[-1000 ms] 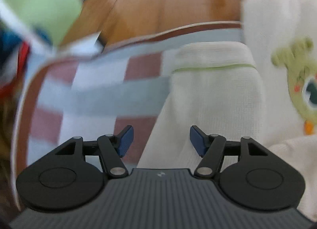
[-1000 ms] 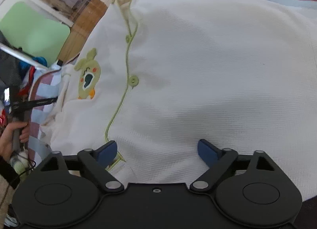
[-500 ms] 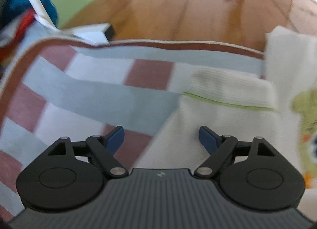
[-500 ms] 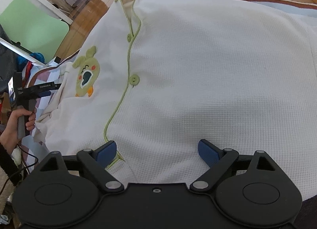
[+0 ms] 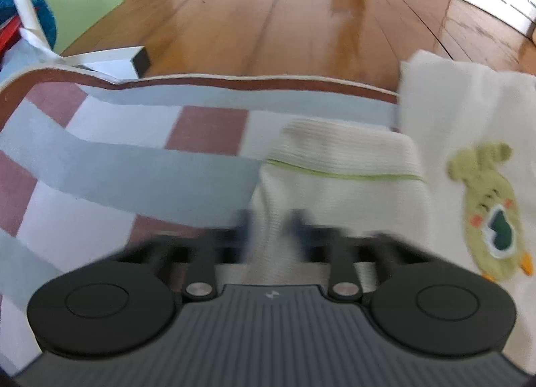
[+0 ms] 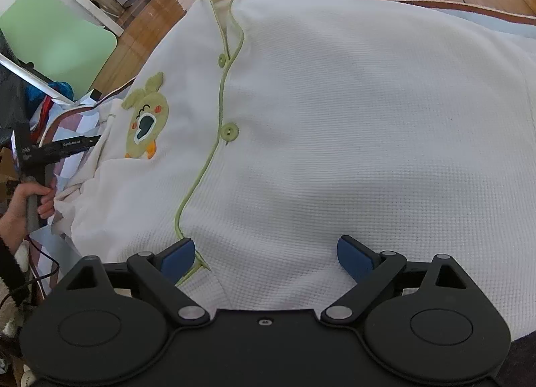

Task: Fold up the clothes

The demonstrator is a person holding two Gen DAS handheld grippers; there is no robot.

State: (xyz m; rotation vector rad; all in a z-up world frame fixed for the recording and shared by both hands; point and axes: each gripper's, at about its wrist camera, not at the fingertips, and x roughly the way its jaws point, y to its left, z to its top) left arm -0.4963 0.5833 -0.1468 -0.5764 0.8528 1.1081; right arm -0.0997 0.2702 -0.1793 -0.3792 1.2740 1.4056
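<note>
While a white baby shirt (image 6: 335, 119) lies spread face-up on a checked blanket (image 5: 117, 159), the left gripper (image 5: 269, 224) pinches the sleeve (image 5: 341, 192) near its green-trimmed cuff, its blurred fingers drawn close on the cloth. The right gripper (image 6: 266, 254) hovers over the hem, jaws wide apart, gripping nothing. The sleeve fold appears to be in hand; next, the sleeve likely needs carrying inward across the chest, kept flat and unbunched.
</note>
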